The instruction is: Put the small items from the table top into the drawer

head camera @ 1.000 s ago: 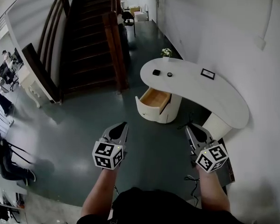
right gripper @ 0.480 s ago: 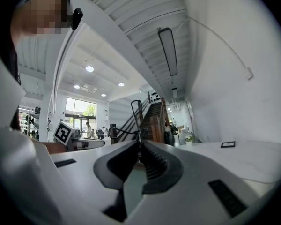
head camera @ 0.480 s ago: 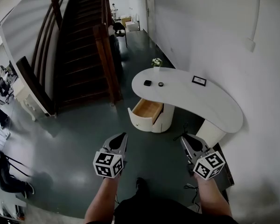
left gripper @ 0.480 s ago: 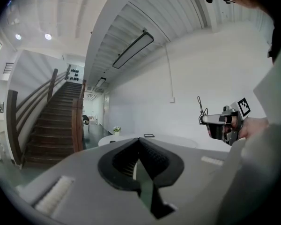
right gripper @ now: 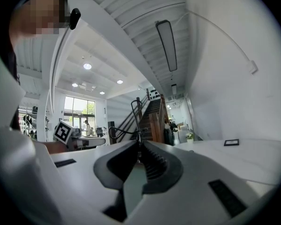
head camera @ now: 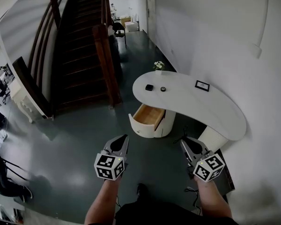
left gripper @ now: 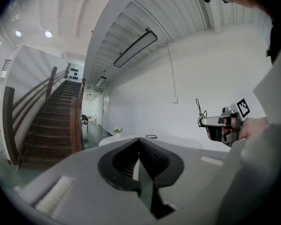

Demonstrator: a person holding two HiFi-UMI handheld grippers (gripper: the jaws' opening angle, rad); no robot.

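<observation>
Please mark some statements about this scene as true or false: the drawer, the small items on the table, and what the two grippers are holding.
1. The drawer stands open. True.
2. The left gripper holds the black item. False: its fingers are together with nothing between them, and the black item lies on the table.
3. A small pot of flowers stands at the table's far end. True.
4. The round item is inside the drawer. False: it lies on the table top, beside the black item.
5. The right gripper is shut and, like the left one, held above the floor, away from the table. True.
</observation>
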